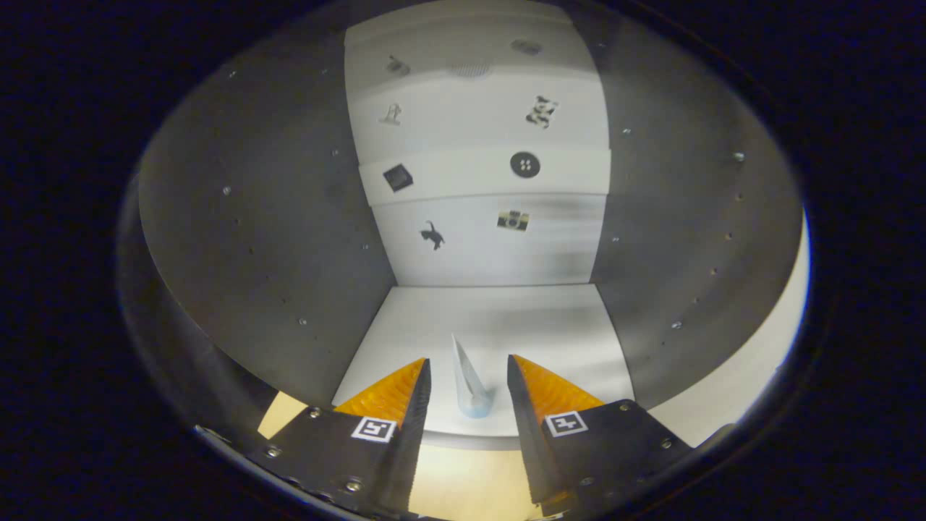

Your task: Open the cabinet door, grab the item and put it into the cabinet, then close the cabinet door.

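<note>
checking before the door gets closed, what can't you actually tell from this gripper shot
- Cabinet door: outside the gripper view, so its position is unknown.
- White item: stands between the open fingers of the gripper; too slim to identify.
- Stickers on the back wall: upper ones small and blurred.
- Cabinet floor: front strip hidden behind the fingers.

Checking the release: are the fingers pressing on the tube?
No: the tube stands on the cabinet floor between the open gripper fingers, touching neither.
</note>
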A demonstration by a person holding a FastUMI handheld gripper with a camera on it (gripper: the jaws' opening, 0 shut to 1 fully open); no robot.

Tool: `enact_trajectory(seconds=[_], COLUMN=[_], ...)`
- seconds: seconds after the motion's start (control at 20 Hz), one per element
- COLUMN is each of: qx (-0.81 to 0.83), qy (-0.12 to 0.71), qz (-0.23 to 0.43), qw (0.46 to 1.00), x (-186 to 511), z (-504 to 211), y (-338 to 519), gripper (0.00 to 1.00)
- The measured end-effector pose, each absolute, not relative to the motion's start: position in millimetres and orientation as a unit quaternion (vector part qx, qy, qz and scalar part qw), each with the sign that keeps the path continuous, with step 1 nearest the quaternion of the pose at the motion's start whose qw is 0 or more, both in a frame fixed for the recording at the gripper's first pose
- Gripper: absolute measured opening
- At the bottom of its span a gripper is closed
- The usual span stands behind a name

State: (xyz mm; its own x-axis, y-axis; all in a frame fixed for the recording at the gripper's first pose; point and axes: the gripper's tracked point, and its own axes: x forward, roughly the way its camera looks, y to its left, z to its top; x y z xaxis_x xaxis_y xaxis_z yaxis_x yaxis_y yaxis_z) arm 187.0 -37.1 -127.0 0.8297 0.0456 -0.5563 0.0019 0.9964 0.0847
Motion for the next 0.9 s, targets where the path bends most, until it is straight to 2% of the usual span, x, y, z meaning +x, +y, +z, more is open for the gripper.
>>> enact_trajectory(seconds=[0.2, 0.9], qx=[0.013, -0.037], qy=[0.234, 0.164], qz=[-0.017, -0.098], qw=[0.972, 0.981], x=[162.2, -12.0], z=[-96.7, -45.0], y=[-52.1, -69.0], gripper=[0.60, 0.60])
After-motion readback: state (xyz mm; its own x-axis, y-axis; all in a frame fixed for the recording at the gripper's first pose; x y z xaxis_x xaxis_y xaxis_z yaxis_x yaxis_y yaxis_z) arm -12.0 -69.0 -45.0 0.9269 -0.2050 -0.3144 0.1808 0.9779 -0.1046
